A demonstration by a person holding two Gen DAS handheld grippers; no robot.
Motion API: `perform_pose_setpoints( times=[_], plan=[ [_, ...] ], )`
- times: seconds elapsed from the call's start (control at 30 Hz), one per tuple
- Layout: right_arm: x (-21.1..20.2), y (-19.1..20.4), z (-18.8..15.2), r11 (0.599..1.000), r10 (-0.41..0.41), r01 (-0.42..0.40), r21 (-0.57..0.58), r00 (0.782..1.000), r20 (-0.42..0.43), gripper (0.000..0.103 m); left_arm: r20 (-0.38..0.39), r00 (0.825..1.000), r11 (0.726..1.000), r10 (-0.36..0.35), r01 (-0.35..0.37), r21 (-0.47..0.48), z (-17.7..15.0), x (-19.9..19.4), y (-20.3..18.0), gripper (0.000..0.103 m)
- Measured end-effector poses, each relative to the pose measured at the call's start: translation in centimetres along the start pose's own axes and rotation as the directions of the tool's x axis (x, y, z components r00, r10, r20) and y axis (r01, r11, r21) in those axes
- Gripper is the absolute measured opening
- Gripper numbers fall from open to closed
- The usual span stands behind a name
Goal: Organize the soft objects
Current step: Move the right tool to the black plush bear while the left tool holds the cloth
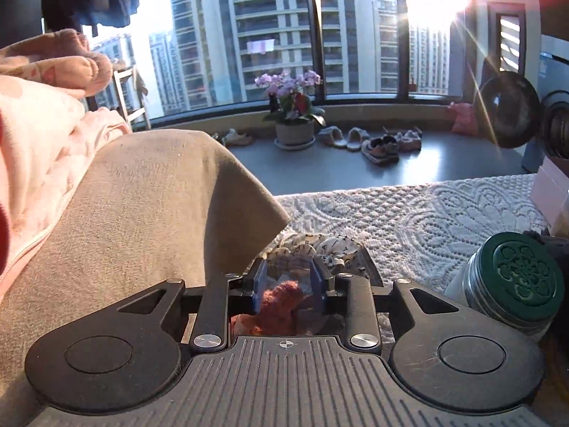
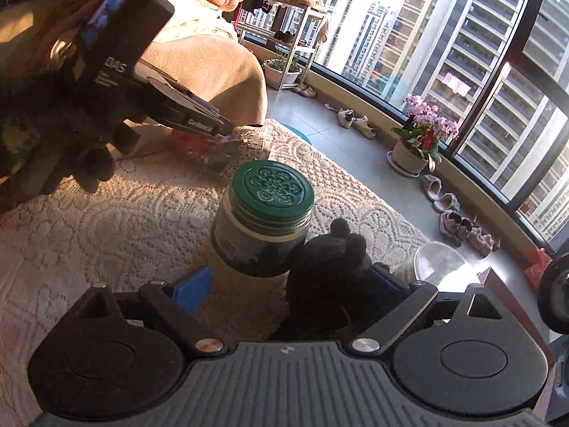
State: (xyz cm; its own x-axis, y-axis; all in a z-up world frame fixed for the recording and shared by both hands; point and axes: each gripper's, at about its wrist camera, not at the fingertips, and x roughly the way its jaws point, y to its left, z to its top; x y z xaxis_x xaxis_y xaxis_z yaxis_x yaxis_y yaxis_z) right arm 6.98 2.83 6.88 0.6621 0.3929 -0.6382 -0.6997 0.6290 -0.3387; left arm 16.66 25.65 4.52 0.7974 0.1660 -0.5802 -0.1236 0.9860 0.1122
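Orange fuzzy cloth [image 1: 281, 302] lies between the left gripper [image 1: 288, 284] fingers, which stand apart above it on the lace-covered worktop [image 1: 409, 213]. Right gripper [image 2: 291, 284] fingers are spread wide around a green-lidded jar [image 2: 263, 220] and dark plush toy [image 2: 330, 270].

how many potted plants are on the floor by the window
2: a pink-flowered plant in a pale pot beside the slippers, and a green plant in a pale pot under the metal rack. Others may be hidden.

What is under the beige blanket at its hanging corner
Beneath the beige blanket corner, a letter-printed cloth pokes out onto the white lace cover. How far that cloth runs under the blanket is hidden.
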Motion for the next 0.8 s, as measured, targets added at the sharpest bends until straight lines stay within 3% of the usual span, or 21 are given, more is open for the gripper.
perform_pose_setpoints(
  times=[0.1, 0.27, 0.4, 0.53, 0.6, 0.8],
  plan=[
    [0.1, 0.3, -1.0, 1.0, 0.013, -0.013, 0.021, 1.0, -0.01, 0.094, -0.044, 0.998, 0.999, 0.041, -0.041, 0.01, 0.3, 2.4, -0.1, 0.03],
    [0.2, 0.0, -2.7, 0.997, 0.022, -0.02, 0.081, 0.999, -0.029, 0.094, -0.12, 0.992, 0.999, 0.046, -0.044, 0.021, 0.3, 5.5, -0.6, 0.024],
    [0.0, 0.0, -4.0, 0.993, 0.032, -0.028, 0.111, 0.999, -0.028, 0.094, -0.16, 0.987, 0.999, 0.027, -0.033, -0.036, 0.8, 5.7, -0.2, 0.023],
    [-0.3, -0.2, -5.0, 0.99, 0.044, -0.04, 0.137, 0.999, -0.027, 0.094, -0.203, 0.977, 0.993, -0.067, 0.046, -0.109, 0.7, 4.5, 0.6, 0.021],
    [-0.4, -0.4, -5.4, 0.988, 0.045, -0.042, 0.15, 0.999, -0.02, 0.094, -0.217, 0.966, 0.979, -0.14, 0.103, -0.175, 0.1, 3.4, 1.2, 0.021],
    [-0.5, -1.2, -6.2, 0.979, 0.056, -0.053, 0.198, 0.998, -0.012, 0.094, -0.214, 0.942, 0.946, -0.259, 0.202, -0.255, -2.0, 0.3, 1.5, 0.02]
  ],
)
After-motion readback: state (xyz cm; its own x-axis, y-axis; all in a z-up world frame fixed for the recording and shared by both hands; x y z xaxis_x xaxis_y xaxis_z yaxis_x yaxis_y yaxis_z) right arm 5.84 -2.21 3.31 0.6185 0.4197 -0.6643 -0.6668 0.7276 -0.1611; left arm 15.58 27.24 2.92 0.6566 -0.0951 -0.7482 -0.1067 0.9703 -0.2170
